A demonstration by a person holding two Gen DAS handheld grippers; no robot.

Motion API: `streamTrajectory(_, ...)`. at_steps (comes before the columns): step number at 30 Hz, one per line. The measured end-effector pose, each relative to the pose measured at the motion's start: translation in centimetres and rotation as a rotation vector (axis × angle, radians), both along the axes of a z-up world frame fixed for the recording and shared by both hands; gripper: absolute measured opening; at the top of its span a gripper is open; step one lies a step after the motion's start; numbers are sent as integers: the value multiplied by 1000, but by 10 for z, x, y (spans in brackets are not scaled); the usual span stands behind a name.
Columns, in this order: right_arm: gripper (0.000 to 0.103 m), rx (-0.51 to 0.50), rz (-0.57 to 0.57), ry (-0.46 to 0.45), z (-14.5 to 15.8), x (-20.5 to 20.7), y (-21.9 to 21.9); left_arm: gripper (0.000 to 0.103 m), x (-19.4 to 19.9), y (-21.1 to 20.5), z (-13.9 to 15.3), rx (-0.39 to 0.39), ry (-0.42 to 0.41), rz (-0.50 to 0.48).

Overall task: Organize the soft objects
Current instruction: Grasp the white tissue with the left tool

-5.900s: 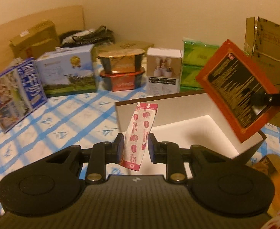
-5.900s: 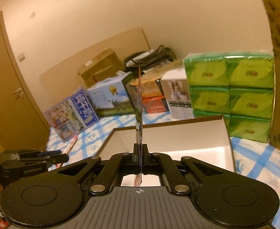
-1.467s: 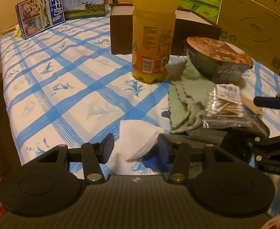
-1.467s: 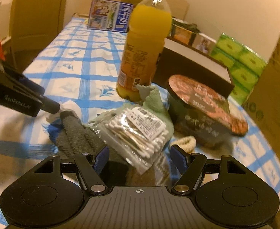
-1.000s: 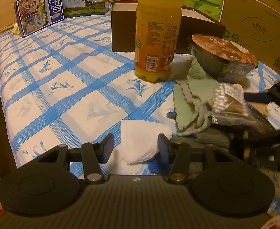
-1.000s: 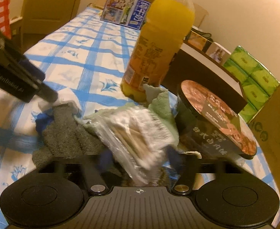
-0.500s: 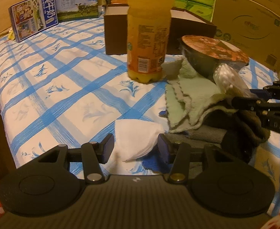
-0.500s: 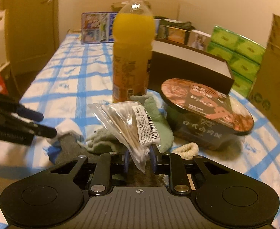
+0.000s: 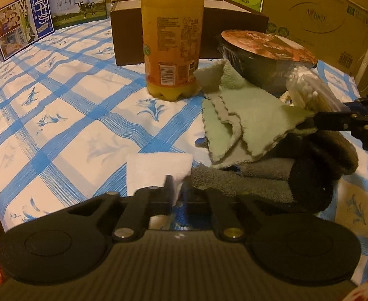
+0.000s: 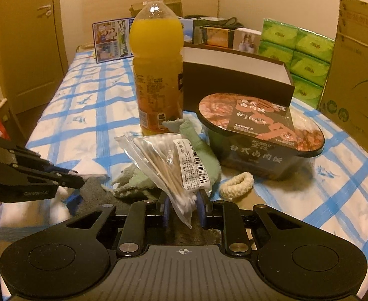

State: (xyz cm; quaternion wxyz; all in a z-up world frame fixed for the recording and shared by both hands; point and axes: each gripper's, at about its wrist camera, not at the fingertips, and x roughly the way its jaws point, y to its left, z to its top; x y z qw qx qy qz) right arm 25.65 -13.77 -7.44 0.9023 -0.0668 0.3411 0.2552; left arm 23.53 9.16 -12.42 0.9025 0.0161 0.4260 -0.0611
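Note:
My left gripper (image 9: pixel 176 188) is shut on a white folded tissue (image 9: pixel 156 169) lying on the blue-checked cloth; it also shows at the left of the right wrist view (image 10: pixel 80 176). My right gripper (image 10: pixel 183 207) is shut on a clear bag of cotton swabs (image 10: pixel 169 160), held above a light green cloth (image 9: pixel 246 115) and a grey towel (image 9: pixel 246 178). The bag also shows in the left wrist view (image 9: pixel 306 87). A cream hair tie (image 10: pixel 236 181) lies to the right of the swabs.
An orange juice bottle (image 10: pixel 156 70) stands behind the cloths. An instant noodle bowl (image 10: pixel 259 130) sits to its right. An open brown box (image 10: pixel 236 75) stands behind them. Green tissue packs (image 10: pixel 296 55), a cardboard carton (image 10: pixel 359 75) and milk cartons (image 9: pixel 21 27) line the back.
My left gripper has closed on the white tissue. My right gripper holds the cotton swab bag as before, now slightly lower over the cloths.

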Motion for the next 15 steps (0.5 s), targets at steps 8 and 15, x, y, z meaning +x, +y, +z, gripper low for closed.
streamTrajectory(8,23,130,-15,37,18,3,-11,1,-11,14,19,-51,-60,34)
streamTrajectory(15,23,317,-71,148,30,15,-39,1,-17,28,42,-56,-100,62)
